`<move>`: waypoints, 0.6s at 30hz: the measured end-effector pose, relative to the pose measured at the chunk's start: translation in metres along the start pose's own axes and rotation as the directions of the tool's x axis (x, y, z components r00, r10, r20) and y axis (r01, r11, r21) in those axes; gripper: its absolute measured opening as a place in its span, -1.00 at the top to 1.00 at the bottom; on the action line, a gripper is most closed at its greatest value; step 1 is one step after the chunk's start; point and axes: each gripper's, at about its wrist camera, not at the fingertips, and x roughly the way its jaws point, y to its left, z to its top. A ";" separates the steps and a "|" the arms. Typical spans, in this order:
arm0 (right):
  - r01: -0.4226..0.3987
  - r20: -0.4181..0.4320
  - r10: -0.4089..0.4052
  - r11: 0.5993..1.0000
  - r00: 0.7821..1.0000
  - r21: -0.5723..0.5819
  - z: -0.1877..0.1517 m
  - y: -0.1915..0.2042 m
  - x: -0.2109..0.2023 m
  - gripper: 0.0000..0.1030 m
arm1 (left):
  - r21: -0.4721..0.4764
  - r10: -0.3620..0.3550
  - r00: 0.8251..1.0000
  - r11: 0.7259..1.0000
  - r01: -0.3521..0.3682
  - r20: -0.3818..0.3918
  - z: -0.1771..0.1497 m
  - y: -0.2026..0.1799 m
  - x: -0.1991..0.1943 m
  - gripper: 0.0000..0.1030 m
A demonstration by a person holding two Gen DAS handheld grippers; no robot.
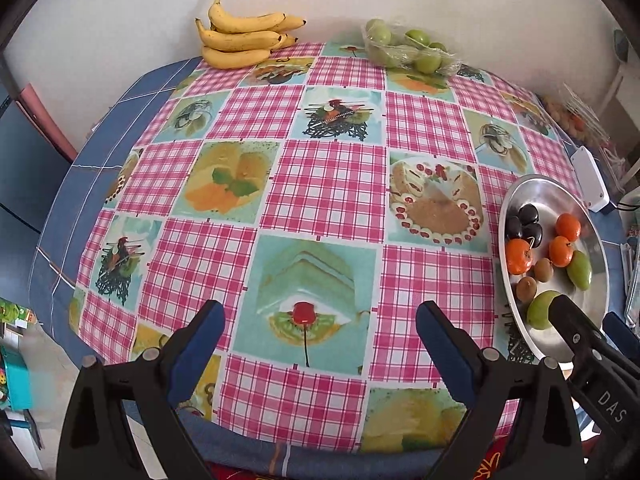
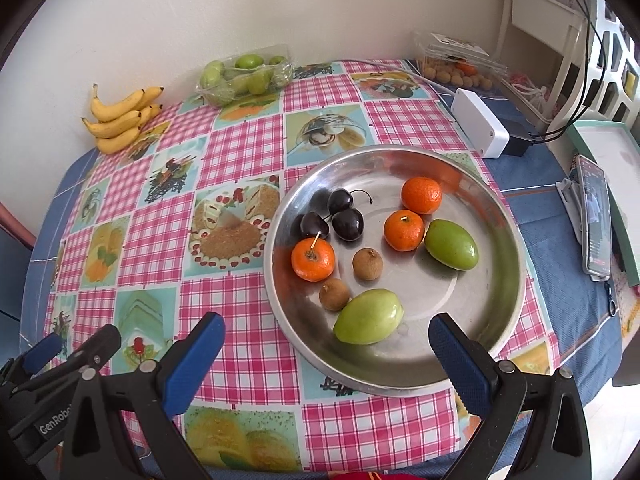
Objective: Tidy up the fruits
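Observation:
A round metal tray (image 2: pixel 492 312) sits on the checked tablecloth and shows at the right of the left wrist view (image 1: pixel 532 196). It holds three dark cherries (image 2: pixel 347 222), three small oranges (image 2: pixel 404 230), two brown longans (image 2: pixel 367 264) and two green fruits (image 2: pixel 368 317). My right gripper (image 2: pixel 326 338) is open and empty, its jaws wide, just in front of the near green fruit. My left gripper (image 1: pixel 320 324) is open and empty over the bare cloth, left of the tray.
A bunch of bananas (image 1: pixel 244 38) and a clear pack of green fruits (image 1: pixel 408 48) lie at the table's far edge by the wall. A clear box of longans (image 2: pixel 460 64), a white box (image 2: pixel 478 122) and a phone (image 2: pixel 596 228) lie at right.

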 end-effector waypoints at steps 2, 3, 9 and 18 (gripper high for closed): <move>0.004 0.005 -0.004 1.000 1.000 -0.002 -0.001 0.001 -0.003 -1.00 | -0.003 -0.006 1.000 1.000 0.006 0.001 -0.001 0.001 -0.001 -0.87; 0.004 0.008 -0.004 1.000 1.000 -0.002 -0.001 0.001 -0.004 -1.00 | -0.006 -0.007 1.000 1.000 0.007 0.001 -0.002 0.002 -0.002 -0.87; 0.005 0.015 -0.005 1.000 1.000 -0.004 -0.001 0.000 -0.006 -1.00 | -0.022 -0.011 1.000 1.000 0.011 0.003 -0.001 0.005 -0.002 -0.87; 0.013 0.001 -0.013 1.000 1.000 -0.016 -0.001 0.003 -0.002 -1.00 | -0.036 0.005 1.000 0.999 -0.005 0.001 0.003 0.008 0.002 -0.87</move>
